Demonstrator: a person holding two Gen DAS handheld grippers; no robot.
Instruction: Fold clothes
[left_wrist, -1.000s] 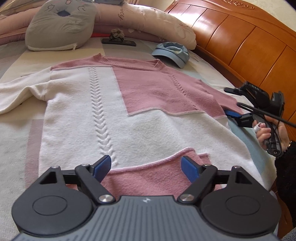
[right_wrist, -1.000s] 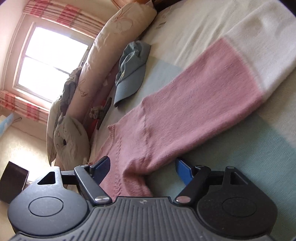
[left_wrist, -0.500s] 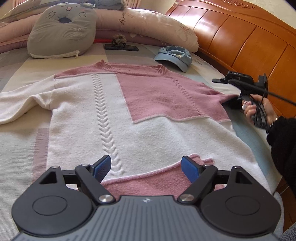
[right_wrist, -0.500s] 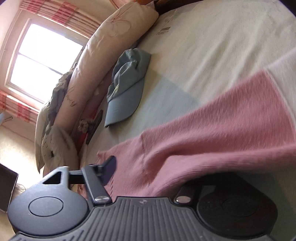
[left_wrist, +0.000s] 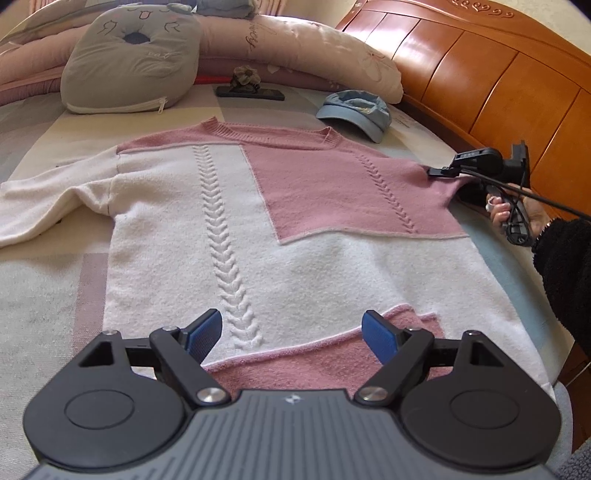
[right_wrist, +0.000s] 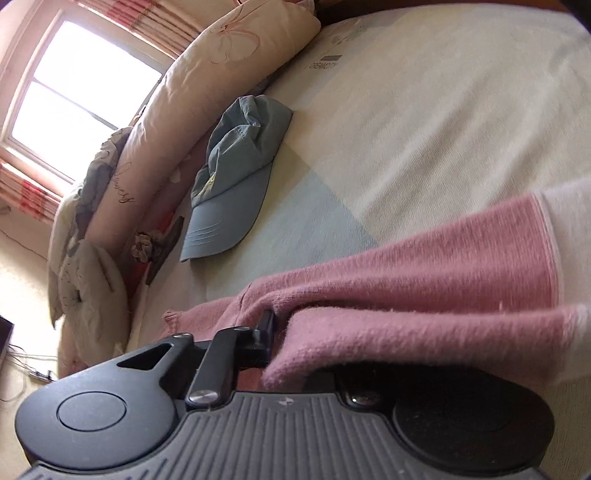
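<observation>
Right gripper (right_wrist: 275, 332) seemingly pinches sweater (left_wrist: 295, 236); left gripper (left_wrist: 291, 334) gapes.

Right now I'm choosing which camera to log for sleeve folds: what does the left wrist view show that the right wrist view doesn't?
Only the left wrist view shows the whole sweater spread flat on the bed, its white sleeve, the wooden headboard, and the open left gripper above the hem.

Only the right wrist view shows the window and a close look at the pink sleeve draped over the right gripper, which is shut on it.

Both show the blue cap and the long pillow.
</observation>
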